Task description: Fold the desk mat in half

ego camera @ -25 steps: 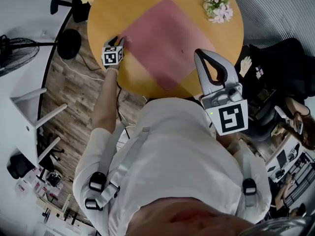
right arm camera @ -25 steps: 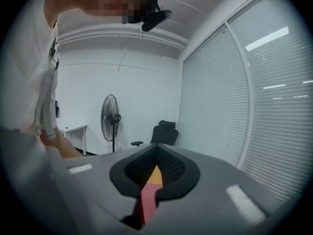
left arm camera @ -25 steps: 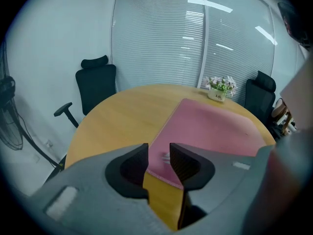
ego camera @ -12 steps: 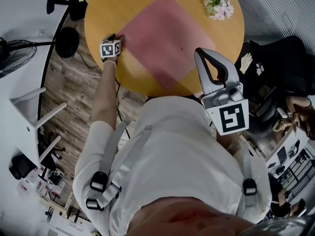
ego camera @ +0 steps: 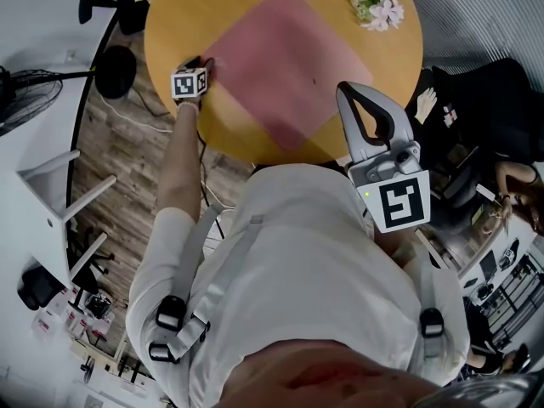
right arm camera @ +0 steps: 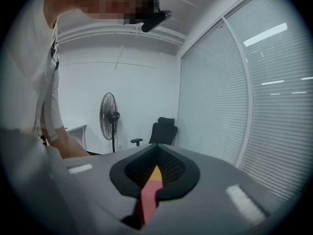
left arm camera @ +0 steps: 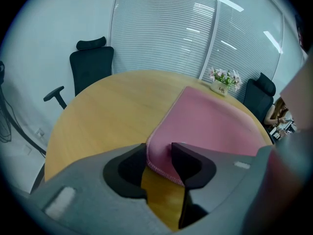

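Note:
A pink desk mat (ego camera: 285,62) lies flat and diagonal on the round wooden table (ego camera: 178,24). My left gripper (ego camera: 202,65) is at the mat's left corner, pointing steeply down. In the left gripper view that corner of the mat (left arm camera: 215,121) curls up between the jaws of the left gripper (left arm camera: 156,150). The jaws have just been closing a little, but a gap still shows the table below. My right gripper (ego camera: 347,90) hangs near my chest over the table's near edge, apart from the mat. Its jaws (right arm camera: 156,156) are shut, with nothing in them.
A small pot of flowers (ego camera: 374,2) stands at the table's far edge, beyond the mat (left arm camera: 223,82). Black office chairs (left arm camera: 90,65) surround the table. A standing fan (right arm camera: 110,116) is off to the left by a white desk (ego camera: 51,185).
My left gripper has sunk a little onto the mat's left corner. The right gripper has stayed where it was. The mat still lies flat.

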Tool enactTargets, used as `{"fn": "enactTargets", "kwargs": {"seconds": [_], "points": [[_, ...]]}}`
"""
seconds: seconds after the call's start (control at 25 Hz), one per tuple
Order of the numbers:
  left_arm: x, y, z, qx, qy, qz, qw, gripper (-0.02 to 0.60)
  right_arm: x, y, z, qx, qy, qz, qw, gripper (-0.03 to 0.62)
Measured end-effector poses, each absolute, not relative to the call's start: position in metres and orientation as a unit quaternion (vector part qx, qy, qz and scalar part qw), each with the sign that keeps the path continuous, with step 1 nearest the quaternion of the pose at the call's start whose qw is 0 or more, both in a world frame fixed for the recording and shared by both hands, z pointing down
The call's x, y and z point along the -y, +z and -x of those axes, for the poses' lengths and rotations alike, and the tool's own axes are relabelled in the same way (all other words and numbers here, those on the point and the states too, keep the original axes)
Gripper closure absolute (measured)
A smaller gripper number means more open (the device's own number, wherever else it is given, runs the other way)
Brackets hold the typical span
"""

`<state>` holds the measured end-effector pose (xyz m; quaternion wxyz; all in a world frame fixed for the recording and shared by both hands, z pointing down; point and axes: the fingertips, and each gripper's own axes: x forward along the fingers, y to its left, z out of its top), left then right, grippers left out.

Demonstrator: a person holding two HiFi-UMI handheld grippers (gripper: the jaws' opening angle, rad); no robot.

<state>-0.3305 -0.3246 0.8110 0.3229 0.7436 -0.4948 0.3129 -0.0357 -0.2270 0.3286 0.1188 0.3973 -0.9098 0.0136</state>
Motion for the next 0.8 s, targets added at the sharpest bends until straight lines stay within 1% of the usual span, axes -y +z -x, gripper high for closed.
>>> {"fn": "enactTargets", "kwargs": {"seconds": [0.08,0.16,0.24,0.44,0.8], "points": [[0.324,0.811,0.326,0.485,0.314,-0.749,0.325,0.435,0.226,0.329,0.034,0.91,0.013,-0.398,0.119,0.589],[0.323,0.81,0.32,0.479,0.313,-0.753,0.326,0.484,0.225,0.329,0.033,0.909,0.012,-0.399,0.12,0.589],[0.322,0.808,0.316,0.478,0.314,-0.755,0.32,0.508,0.224,0.327,0.031,0.909,0.01,-0.4,0.118,0.589],[0.32,0.799,0.312,0.473,0.315,-0.762,0.312,0.528,0.219,0.322,0.029,0.908,0.005,-0.402,0.116,0.589],[0.314,0.779,0.298,0.467,0.305,-0.776,0.296,0.537,0.209,0.316,0.025,0.907,0.0,-0.406,0.114,0.589]]}}
